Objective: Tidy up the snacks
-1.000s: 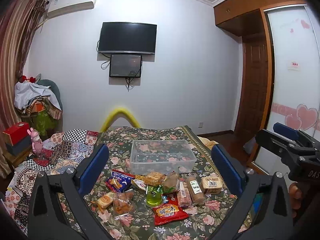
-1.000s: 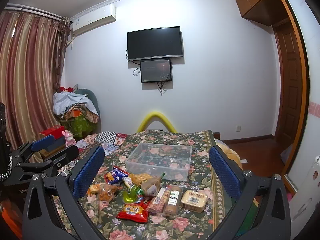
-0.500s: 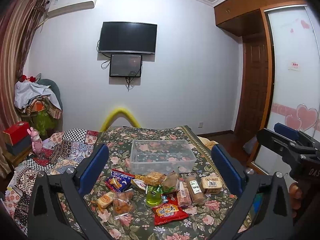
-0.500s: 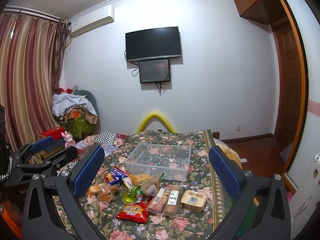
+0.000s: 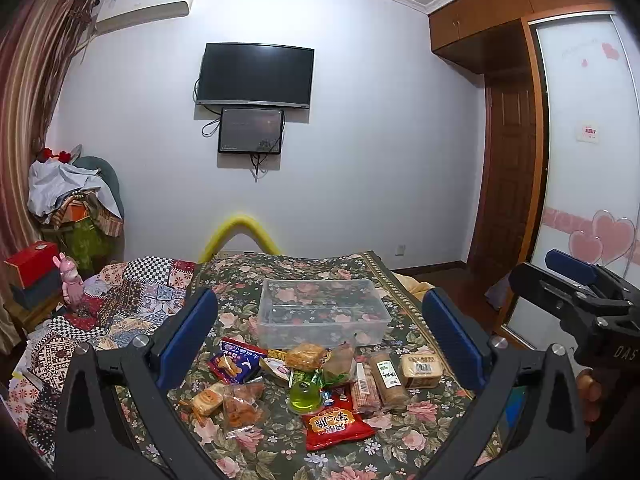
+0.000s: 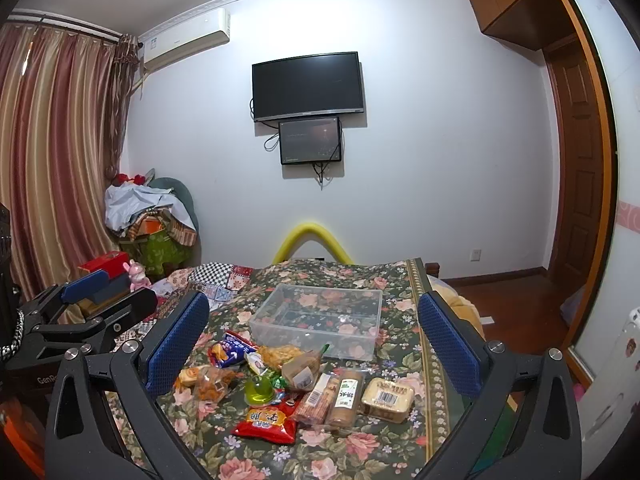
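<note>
On the bed point(image 5: 248, 452) the plastic bin point(image 5: 323, 317) sits behind the snack pile point(image 5: 312, 380) — chip bag point(image 5: 335, 424) nearest, jelly cup point(image 5: 306, 395) just behind it, boxed cake point(image 5: 421, 365) at the right end, two biscuit sleeves point(image 5: 378, 380) left of that.

Red snack bag point(image 5: 335, 425), green jelly cup point(image 5: 306, 395), clear bin point(image 5: 322, 322), dark floral bedspread point(image 5: 404, 438).

This is a home bedroom: a bed point(image 5: 280, 276) with floral cover, a wall television point(image 5: 256, 75), curtains point(image 6: 52, 152) and a wooden wardrobe point(image 5: 516, 12).
</note>
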`<state>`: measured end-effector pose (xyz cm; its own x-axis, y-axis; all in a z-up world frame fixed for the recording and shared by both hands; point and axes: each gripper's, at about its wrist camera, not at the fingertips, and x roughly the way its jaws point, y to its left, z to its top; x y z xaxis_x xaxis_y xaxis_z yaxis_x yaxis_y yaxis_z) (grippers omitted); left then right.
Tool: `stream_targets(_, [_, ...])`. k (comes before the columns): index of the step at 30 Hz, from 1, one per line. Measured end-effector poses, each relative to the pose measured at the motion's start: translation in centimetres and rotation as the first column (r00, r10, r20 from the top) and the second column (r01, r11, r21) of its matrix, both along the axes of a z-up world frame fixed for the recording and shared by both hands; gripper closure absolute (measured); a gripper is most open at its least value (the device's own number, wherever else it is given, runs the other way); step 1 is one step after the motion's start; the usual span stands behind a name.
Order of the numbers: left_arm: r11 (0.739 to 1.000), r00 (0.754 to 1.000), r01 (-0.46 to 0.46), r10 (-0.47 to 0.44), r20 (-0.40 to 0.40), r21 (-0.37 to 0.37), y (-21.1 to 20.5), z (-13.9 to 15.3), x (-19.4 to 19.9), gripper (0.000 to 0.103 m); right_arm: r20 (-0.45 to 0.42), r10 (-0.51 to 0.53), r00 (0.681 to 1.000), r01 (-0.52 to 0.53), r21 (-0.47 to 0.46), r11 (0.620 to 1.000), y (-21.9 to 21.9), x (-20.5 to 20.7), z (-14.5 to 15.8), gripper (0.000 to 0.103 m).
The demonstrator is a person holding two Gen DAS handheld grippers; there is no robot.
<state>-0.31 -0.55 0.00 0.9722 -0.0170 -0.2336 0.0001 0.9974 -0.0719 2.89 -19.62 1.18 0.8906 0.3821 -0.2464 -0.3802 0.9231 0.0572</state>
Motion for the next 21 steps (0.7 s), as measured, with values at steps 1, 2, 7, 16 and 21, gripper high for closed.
stream_targets(1, [1.0,1.0,0.0,0.0,0.0,0.0,0.0,0.01,0.0,0.0,0.0,-0.001,1.0,0.001,0.0,1.0,0.01,-0.03,0.01,0.0])
stream_targets(2, [1.0,1.0,0.0,0.0,0.0,0.0,-0.01,0.01,0.01,0.0,-0.001,0.0,1.0,0.0,0.002,1.0,0.01,-0.02,0.02,0.0])
stream_targets(7, [1.0,1.0,0.001,-0.001,0.0,-0.001,-0.01,-0.01,-0.01,0.0,0.0,0.0,1.0,0.0,0.001,1.0,0.05,0.0,0.03,0.0])
stream_targets(16, [1.0,1.0,0.0,0.0,-0.003,-0.002,-0.12,-0.05,0.13,0.0,-0.012,0.002,1.0,-0.001,0.005,1.0,0.16,0.23,-0.23,0.0])
stream_targets(21, [1.0,1.0,0.0,0.0,-0.01,-0.01,0.24,-0.14,0.38,0.0,-0.021,0.002,1.0,-0.002,0.004,1.0,0.2,0.5,-0.49,0.0])
